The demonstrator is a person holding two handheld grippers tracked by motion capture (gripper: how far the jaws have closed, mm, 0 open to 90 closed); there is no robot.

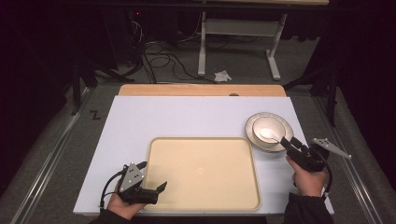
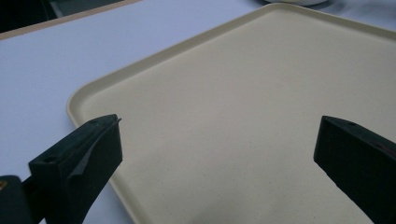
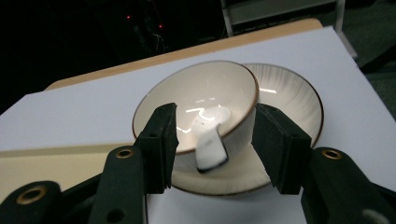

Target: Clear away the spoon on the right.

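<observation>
A cream bowl (image 1: pixel 268 127) with a dark rim stands on a matching plate (image 1: pixel 252 136) at the right of the white table top. A white spoon (image 1: pixel 271 135) lies in the bowl, its handle sticking out over the near rim. In the right gripper view the spoon handle (image 3: pixel 210 148) sits between the jaws of my right gripper (image 3: pixel 215 140), which stand apart on either side without touching it. My left gripper (image 1: pixel 153 175) hangs open over the near left corner of the beige tray (image 1: pixel 201 172), with nothing between its jaws (image 2: pixel 219 140).
The tray (image 2: pixel 233 84) lies bare, just left of the plate (image 3: pixel 294 93). A wooden strip (image 1: pixel 201 89) runs along the table's far edge. Beyond it, cables and a white table frame (image 1: pixel 201 51) stand on the dark floor.
</observation>
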